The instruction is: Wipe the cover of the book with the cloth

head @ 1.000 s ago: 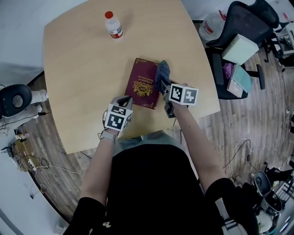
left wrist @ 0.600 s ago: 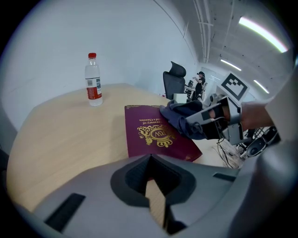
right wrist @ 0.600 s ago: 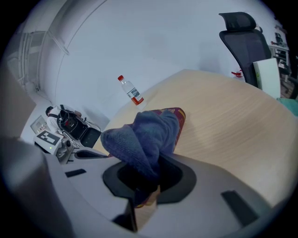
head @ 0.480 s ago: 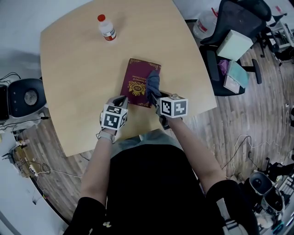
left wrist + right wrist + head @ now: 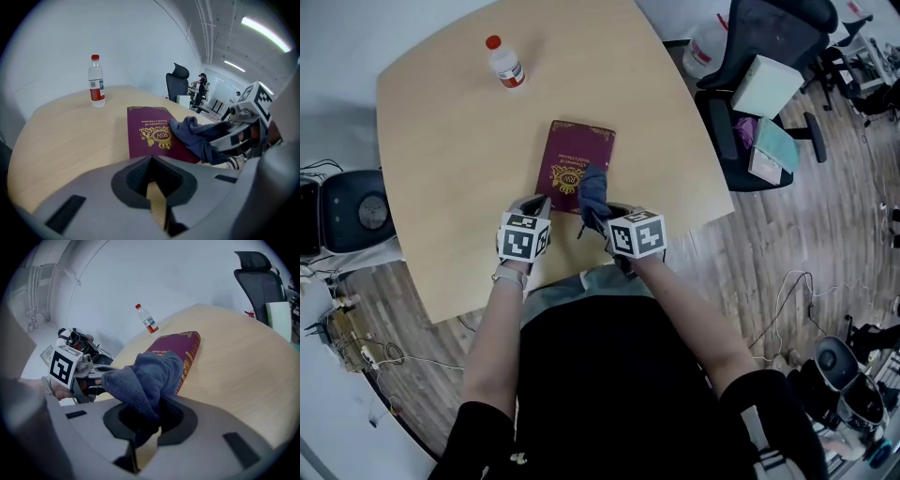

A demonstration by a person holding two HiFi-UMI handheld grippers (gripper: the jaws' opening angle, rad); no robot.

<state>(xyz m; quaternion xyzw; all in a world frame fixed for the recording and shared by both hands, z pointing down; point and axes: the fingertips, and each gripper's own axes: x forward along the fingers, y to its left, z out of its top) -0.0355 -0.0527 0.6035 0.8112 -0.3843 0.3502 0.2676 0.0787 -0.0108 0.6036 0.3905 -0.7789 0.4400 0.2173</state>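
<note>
The pale wooden table carries a maroon hardback book lying closed at its centre. Over the last second the dark blue cloth has travelled from the cover's 3 o'clock edge down to its 5 o'clock corner. That reads as one wiping stroke drawn towards the person, so the left half of the cover likely remains to be done. The right tool is clamped on the cloth's bunched end. The left tool stays at the book's 7 o'clock corner, its jaws nearly together and empty. A red-capped water bottle stands at the table's 11 o'clock.

The cover bears a gilt "RW" crest and "A Treasury of"; the next line and the bottle's label are illegible.
</note>
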